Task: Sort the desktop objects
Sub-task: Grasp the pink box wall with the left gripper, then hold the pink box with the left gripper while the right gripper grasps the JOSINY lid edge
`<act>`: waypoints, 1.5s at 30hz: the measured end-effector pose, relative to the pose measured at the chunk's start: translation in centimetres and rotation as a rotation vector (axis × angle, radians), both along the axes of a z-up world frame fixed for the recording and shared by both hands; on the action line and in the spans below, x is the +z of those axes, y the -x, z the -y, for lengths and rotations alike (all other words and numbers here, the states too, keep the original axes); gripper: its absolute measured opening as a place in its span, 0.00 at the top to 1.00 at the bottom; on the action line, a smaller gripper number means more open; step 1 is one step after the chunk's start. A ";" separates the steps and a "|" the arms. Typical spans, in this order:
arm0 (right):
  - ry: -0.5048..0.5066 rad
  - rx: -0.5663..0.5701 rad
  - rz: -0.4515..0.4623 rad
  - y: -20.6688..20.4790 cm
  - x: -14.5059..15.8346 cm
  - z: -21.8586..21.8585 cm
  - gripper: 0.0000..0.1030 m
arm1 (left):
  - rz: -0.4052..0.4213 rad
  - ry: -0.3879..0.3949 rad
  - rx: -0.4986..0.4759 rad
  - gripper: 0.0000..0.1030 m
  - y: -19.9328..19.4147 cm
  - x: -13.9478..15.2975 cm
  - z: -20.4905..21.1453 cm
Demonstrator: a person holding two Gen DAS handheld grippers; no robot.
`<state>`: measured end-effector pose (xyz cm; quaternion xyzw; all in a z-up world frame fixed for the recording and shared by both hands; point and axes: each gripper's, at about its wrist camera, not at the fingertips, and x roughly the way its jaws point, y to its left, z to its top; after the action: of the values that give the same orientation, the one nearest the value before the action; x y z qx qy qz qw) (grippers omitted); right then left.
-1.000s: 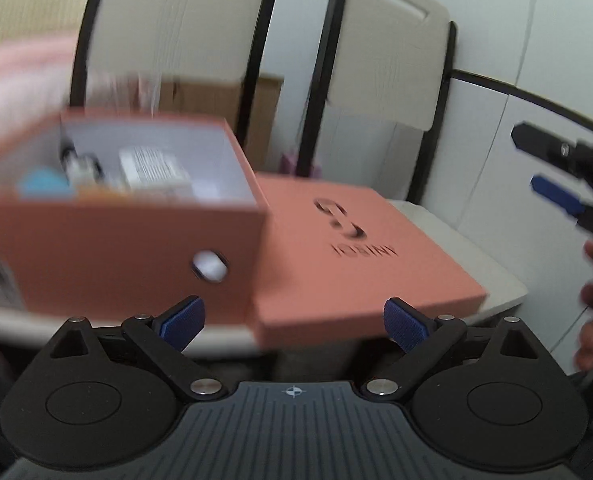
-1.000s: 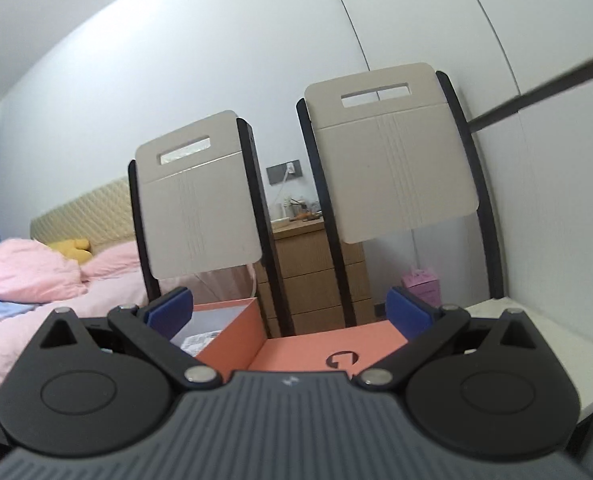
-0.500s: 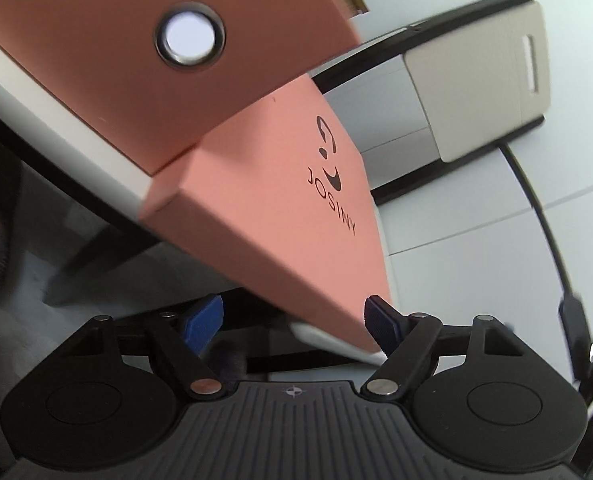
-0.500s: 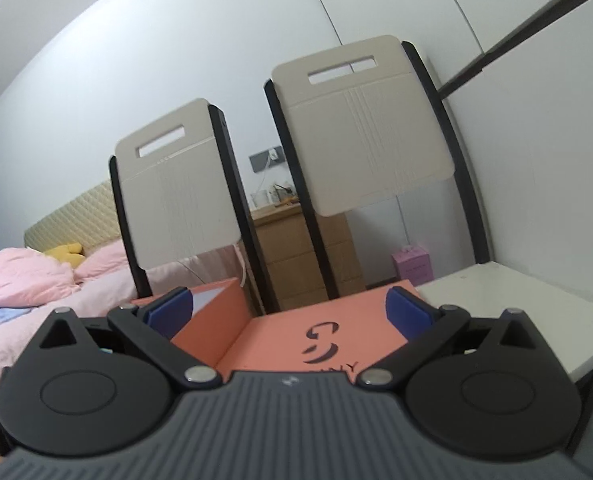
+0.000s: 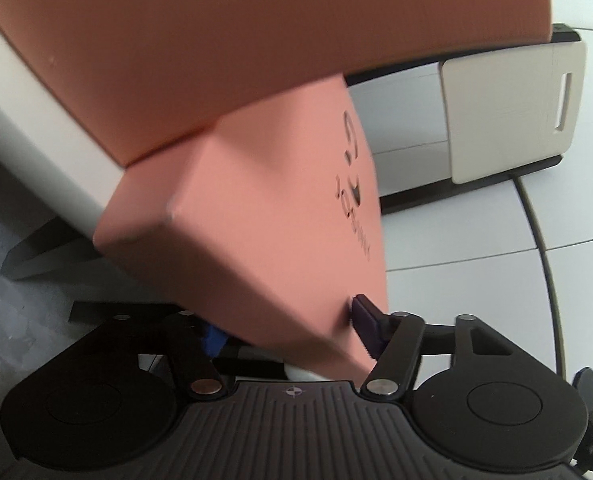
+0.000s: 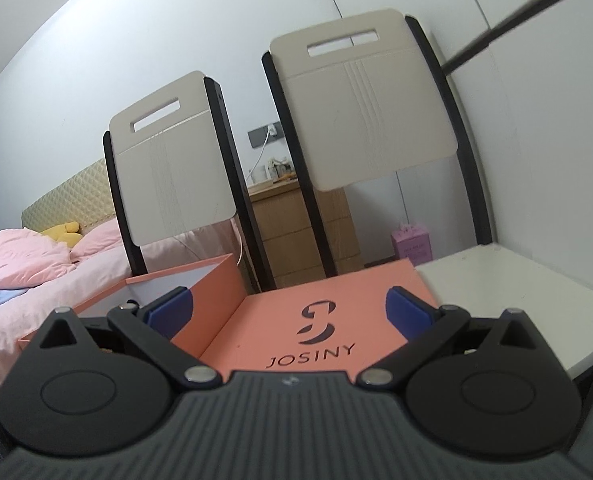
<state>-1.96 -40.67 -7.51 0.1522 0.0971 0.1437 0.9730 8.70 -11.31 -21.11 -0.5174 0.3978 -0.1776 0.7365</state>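
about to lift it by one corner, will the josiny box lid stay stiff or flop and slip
Probably stiff: the lid keeps crisp edges and flat faces. Likely light, since it looks like a thin cardboard shell. It may swing or slip, because the left gripper has been closing its jaws around only the near corner, and the surface looks smooth.

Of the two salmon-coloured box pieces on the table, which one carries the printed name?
The flat lid on the right carries the logo and the word JOSINY. The open box to its left is taller and shows a white interior.
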 end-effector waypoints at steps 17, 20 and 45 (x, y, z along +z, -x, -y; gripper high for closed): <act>0.042 -0.036 -0.042 1.4 -1.3 0.8 0.00 | 0.016 0.086 -0.018 0.48 6.3 0.0 -1.9; 0.046 -0.046 -0.030 2.3 -1.5 1.3 0.00 | 0.021 0.087 -0.028 0.49 8.5 0.3 -2.1; -0.062 0.052 -0.337 -3.5 -5.2 13.7 0.00 | 0.056 0.244 -0.018 0.56 10.5 -4.2 -3.5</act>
<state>1.55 -54.41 -12.67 0.2015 0.2583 0.1439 0.9338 -1.80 -7.77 -25.29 -0.5943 0.3572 -0.2456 0.6774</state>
